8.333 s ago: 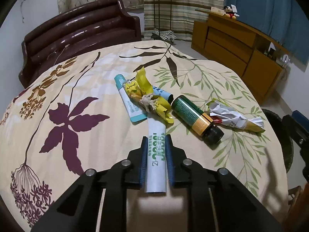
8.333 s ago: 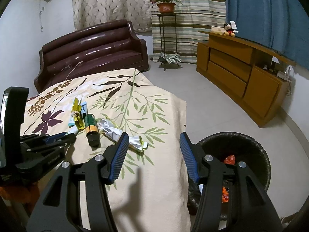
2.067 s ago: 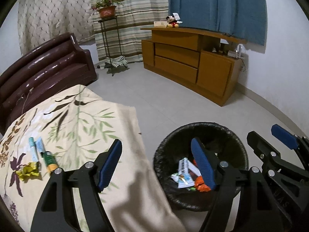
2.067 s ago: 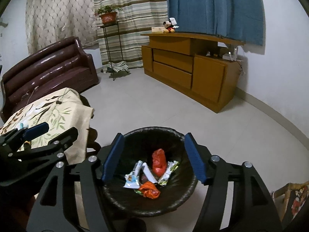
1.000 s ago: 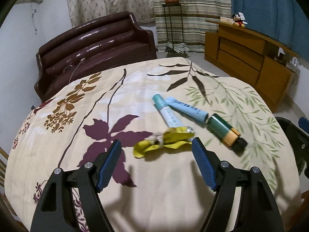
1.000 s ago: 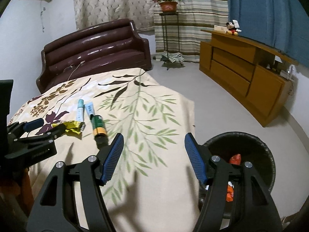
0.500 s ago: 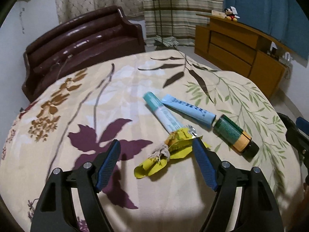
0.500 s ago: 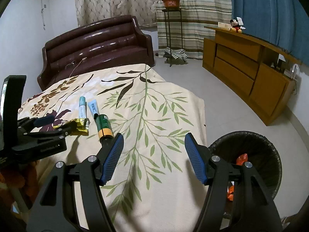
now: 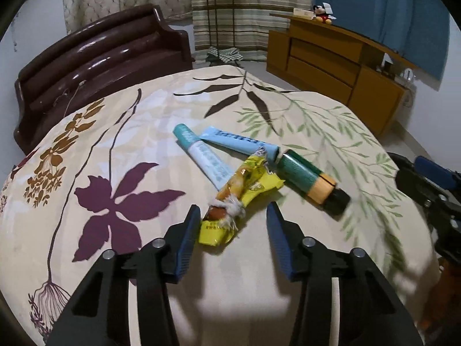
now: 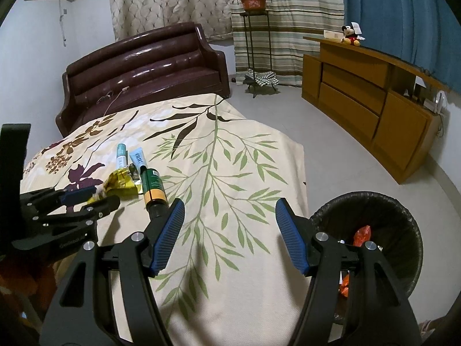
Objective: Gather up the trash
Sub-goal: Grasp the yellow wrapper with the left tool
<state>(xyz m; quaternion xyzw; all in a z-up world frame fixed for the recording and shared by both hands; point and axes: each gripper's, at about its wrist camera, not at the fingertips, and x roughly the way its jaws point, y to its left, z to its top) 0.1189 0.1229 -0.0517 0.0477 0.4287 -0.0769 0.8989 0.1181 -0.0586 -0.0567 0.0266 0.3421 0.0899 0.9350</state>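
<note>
The left gripper (image 9: 233, 222), jaws just closing, straddles a crumpled yellow plastic wrapper (image 9: 240, 194) on the leaf-patterned bedspread (image 9: 121, 150), pads not yet pressing; best pinch its bunched near end; the right gripper (image 10: 227, 230) hangs open, empty.

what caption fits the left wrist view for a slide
Left gripper closing around a yellow wrapper on the floral bedspread, beside two tubes and a green bottle.

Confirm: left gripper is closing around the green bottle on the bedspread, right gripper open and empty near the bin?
Not the green bottle. The left wrist view shows the left gripper, jaws just closing, around the yellow wrapper. Right gripper open and empty near the bin: correct.
</note>
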